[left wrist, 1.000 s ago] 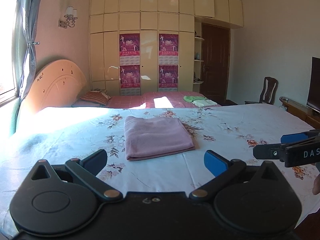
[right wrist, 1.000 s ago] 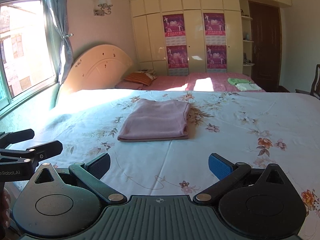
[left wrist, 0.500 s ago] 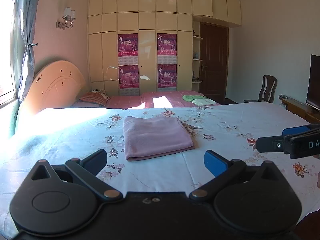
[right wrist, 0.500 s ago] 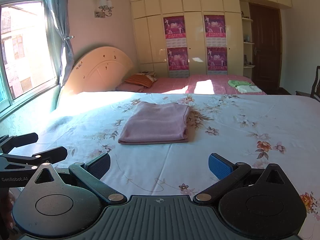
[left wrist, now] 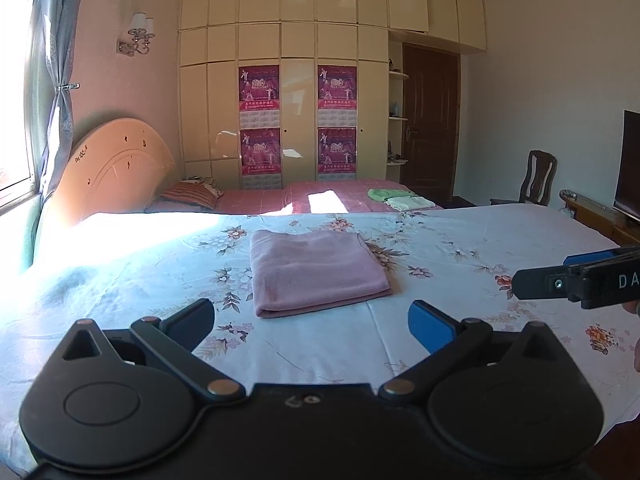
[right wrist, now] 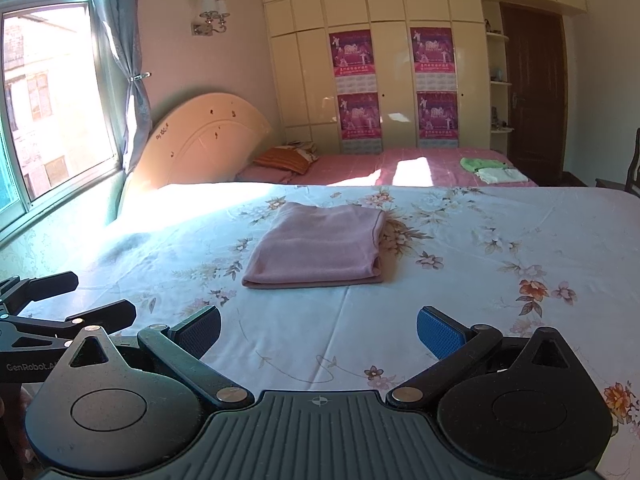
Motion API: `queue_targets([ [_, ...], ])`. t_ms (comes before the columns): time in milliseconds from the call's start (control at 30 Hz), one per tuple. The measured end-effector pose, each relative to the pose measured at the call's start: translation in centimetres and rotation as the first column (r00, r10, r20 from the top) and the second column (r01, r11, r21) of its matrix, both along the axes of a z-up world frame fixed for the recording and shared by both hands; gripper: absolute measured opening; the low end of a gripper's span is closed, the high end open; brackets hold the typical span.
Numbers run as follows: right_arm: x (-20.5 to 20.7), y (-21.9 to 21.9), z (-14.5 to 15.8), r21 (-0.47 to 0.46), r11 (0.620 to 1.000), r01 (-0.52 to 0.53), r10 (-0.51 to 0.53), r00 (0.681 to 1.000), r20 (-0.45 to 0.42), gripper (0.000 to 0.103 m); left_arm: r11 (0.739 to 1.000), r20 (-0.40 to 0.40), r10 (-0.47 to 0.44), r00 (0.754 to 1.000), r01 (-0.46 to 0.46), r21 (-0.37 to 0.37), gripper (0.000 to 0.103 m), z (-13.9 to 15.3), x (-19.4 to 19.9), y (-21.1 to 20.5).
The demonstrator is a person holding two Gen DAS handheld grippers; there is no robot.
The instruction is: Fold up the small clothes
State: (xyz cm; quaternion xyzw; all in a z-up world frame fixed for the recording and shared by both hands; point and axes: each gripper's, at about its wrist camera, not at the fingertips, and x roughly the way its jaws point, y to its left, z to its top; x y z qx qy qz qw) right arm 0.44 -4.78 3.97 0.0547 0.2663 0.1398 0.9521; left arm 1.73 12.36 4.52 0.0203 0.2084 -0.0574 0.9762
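One pink cloth (left wrist: pixel 318 270) lies folded flat on the bed (left wrist: pixel 460 240). It makes a neat block with straight sides. It sits near the middle of the flowered sheet (right wrist: pixel 460 248), and its thick folded edge faces the cameras.

There are two grippers. The left gripper (left wrist: pixel 312 322) is low over the near side of the bed. Its jaws are spread wide and hold nothing. The cloth lies just past the fingertips, in line with the gap between them, and does not touch them. One of its pads (left wrist: pixel 430 326) is bright blue.

The right gripper (right wrist: pixel 320 328) is low over the near side too. Its jaws are also spread wide and hold nothing. The cloth lies ahead of them and a bit to the left of the middle, apart from both tips.

Each camera sees the other gripper at its edge. In the left view the right one pokes in from the right side, next to the cloth but well apart from it. In the right view the left one shows at the left edge.

Behind the big bed is a second bed (left wrist: pixel 332 200) with a pink cover. On it lie one striped pillow (left wrist: pixel 192 194) and two small folded cloths, one green (left wrist: pixel 386 194) and one pale (left wrist: pixel 408 202), touching each other. Four purple posters (left wrist: pixel 259 88) hang on the tall cupboards. One lamp (right wrist: pixel 212 14) is on the wall, one window (right wrist: pixel 48 100) is at the left, and one dark door (left wrist: pixel 430 120) is at the right.
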Motion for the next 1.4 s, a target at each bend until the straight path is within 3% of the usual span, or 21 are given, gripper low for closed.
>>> queue_targets([
  [1400,0.46,0.44,-0.44,-0.028,0.999,-0.016,0.016,1.000,0.004,0.103,1.000,0.006,-0.007,1.000,0.007,-0.010,0.103,0.20,0.11,0.12],
])
